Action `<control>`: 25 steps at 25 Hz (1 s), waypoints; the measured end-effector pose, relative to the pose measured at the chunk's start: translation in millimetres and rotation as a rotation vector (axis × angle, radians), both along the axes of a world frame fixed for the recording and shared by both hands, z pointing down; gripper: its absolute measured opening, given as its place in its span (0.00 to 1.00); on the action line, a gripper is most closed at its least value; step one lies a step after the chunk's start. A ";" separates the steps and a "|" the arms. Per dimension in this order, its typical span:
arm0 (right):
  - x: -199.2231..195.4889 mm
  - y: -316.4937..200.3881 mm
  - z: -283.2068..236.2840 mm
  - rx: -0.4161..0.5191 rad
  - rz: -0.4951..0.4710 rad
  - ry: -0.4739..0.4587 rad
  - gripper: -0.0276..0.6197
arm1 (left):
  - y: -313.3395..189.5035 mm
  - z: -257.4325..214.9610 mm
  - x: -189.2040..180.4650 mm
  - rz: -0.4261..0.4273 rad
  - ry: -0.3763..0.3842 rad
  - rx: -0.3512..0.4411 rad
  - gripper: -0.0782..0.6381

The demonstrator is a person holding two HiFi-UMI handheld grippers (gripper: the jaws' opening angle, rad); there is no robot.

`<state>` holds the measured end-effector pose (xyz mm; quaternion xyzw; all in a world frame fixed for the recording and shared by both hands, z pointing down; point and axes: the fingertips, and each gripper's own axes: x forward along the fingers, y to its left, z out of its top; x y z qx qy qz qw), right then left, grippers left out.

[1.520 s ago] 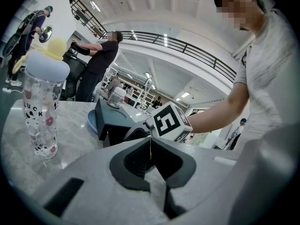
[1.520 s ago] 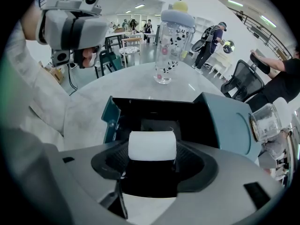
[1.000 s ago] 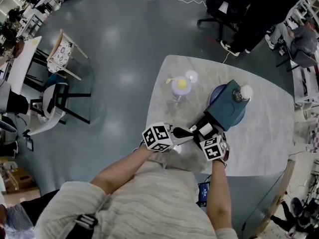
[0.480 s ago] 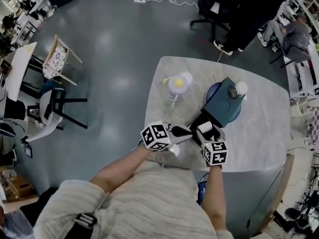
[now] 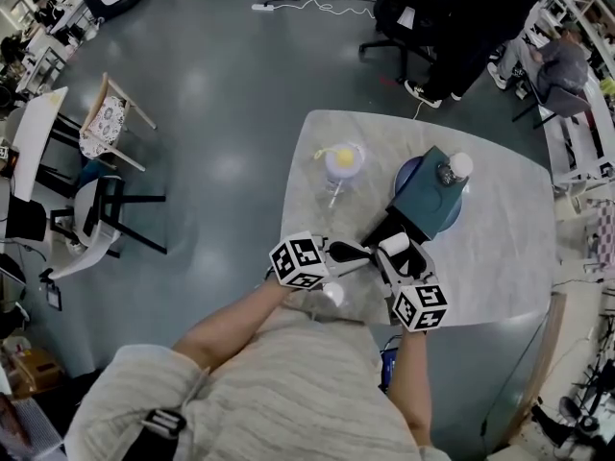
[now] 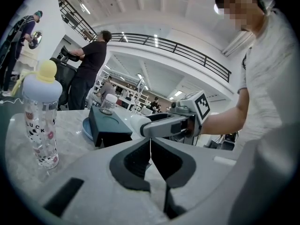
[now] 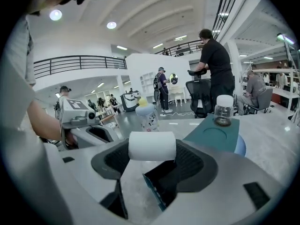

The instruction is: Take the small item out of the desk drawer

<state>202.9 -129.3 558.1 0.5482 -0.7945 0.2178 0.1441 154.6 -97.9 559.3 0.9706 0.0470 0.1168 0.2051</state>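
Note:
A teal drawer box (image 5: 430, 198) stands on a blue plate on the marble table (image 5: 500, 248). Its dark drawer (image 5: 381, 229) is pulled out toward me. My right gripper (image 5: 394, 251) is shut on a small white cylinder (image 5: 395, 243), held just above the open drawer (image 7: 164, 182). In the right gripper view the white cylinder (image 7: 152, 146) lies crosswise between the jaws. My left gripper (image 5: 362, 254) is just left of the drawer, its pads (image 6: 140, 159) pressed together with nothing between them.
A small white-capped jar (image 5: 454, 169) stands on top of the drawer box. A clear baby bottle (image 5: 341, 164) with a yellow top stands farther left on the table. Chairs (image 5: 106, 113) and people (image 7: 214, 64) are on the floor around the table.
My right gripper has drawn back toward me with the white cylinder in it. The left gripper has hardly moved.

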 end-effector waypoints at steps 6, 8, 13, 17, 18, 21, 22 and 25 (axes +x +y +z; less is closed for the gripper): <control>-15.4 16.3 -30.2 0.098 -0.008 -0.057 0.45 | 8.8 -4.1 -5.5 0.008 0.010 0.017 0.13; -19.2 20.5 -38.5 0.125 -0.010 -0.065 0.45 | 10.6 -5.5 -7.6 0.010 0.013 0.022 0.13; -26.1 33.8 -55.7 0.173 -0.027 -0.093 0.45 | 18.0 -10.1 -8.0 0.022 0.020 0.032 0.13; -29.1 42.2 -64.7 0.199 -0.046 -0.105 0.45 | 23.5 -12.5 -5.7 0.040 0.020 0.042 0.13; -29.8 44.3 -66.0 0.204 -0.054 -0.101 0.45 | 24.5 -13.2 -5.3 0.043 0.021 0.044 0.13; -30.4 49.2 -70.3 0.218 -0.064 -0.098 0.45 | 26.0 -16.0 -4.0 0.045 0.027 0.045 0.13; -30.2 50.0 -71.6 0.223 -0.064 -0.100 0.45 | 26.0 -16.9 -3.3 0.045 0.030 0.044 0.13; -30.5 53.5 -73.4 0.228 -0.073 -0.095 0.45 | 27.7 -18.6 -1.4 0.047 0.035 0.041 0.13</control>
